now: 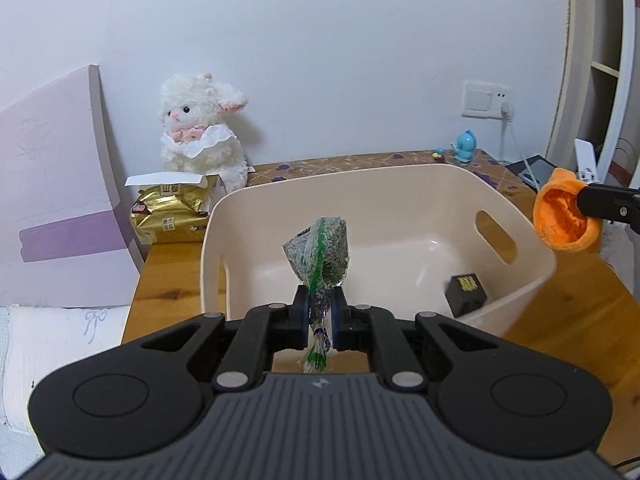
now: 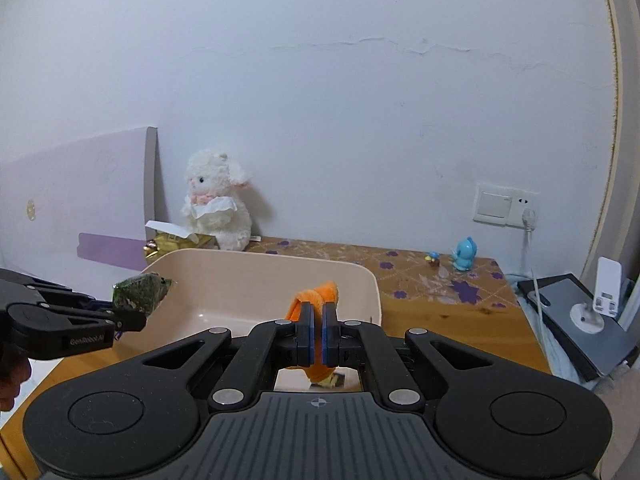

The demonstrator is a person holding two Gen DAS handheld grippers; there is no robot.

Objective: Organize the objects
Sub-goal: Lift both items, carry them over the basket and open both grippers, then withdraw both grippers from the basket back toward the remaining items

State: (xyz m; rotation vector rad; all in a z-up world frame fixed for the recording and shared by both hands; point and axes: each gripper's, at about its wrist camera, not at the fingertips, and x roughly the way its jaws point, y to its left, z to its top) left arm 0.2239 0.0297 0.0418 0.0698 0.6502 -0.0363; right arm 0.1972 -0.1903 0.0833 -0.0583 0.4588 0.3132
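Left tongs [image 1: 320, 312] clenched on a clear packet of dark green stuff [image 1: 319, 256] over the cream tub [image 1: 516, 216] on the bench [image 1: 568, 320], right tongs [image 2: 318, 334] pinching an orange plush piece [image 2: 320, 294] (small black box [image 1: 466, 294] below, inside the tub).

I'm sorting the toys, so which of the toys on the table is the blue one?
The small blue bird figurine standing at the table's back right near the wall socket; the plush lamb at back left is white.
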